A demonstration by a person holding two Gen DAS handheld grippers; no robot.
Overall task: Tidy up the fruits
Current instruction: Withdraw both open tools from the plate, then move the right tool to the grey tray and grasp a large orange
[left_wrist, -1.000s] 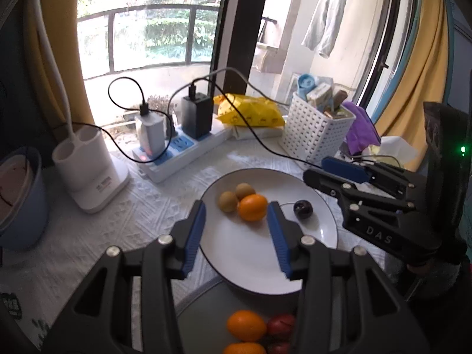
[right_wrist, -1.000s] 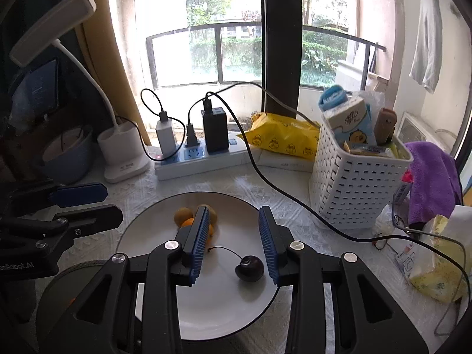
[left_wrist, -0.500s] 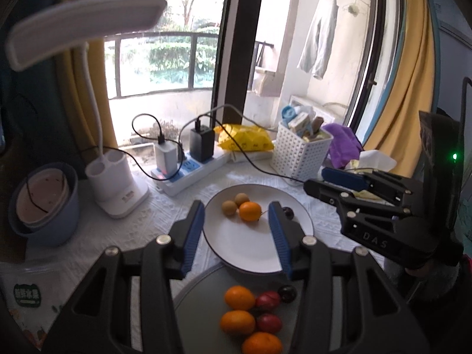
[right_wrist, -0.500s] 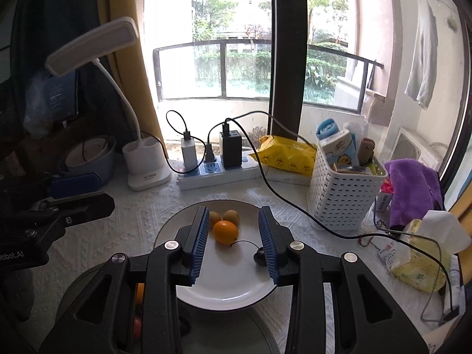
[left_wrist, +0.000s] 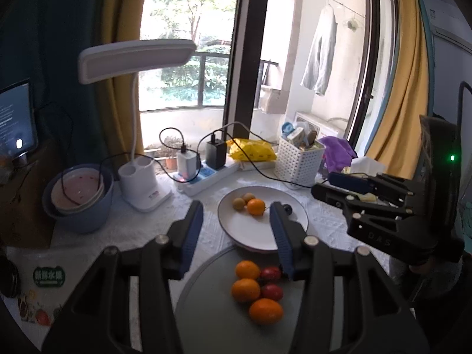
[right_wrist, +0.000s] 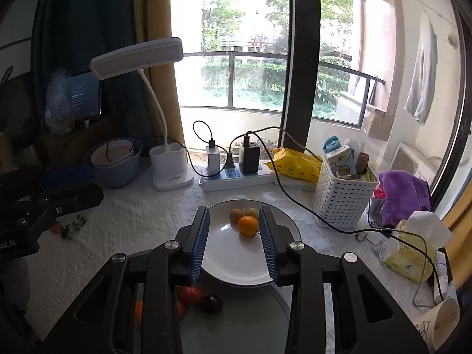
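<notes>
Left claw (left_wrist: 236,227) hangs with jaws spread wide, holding nothing. Right claw (right_wrist: 234,233) is likewise parted and holds nothing, level beside it.

Home: balcony laundry (left_wrist: 320,50), desk lamp (left_wrist: 135,59), curtains (left_wrist: 395,73).

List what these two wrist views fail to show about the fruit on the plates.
- Dark fruit on the white plate: half hidden behind the left claw finger in the left view; fully hidden in the right view.
- Grey plate fruit: in the right view, the right claw covers most of it, so no count.
- Small brown fruits: type too small to tell.
</notes>
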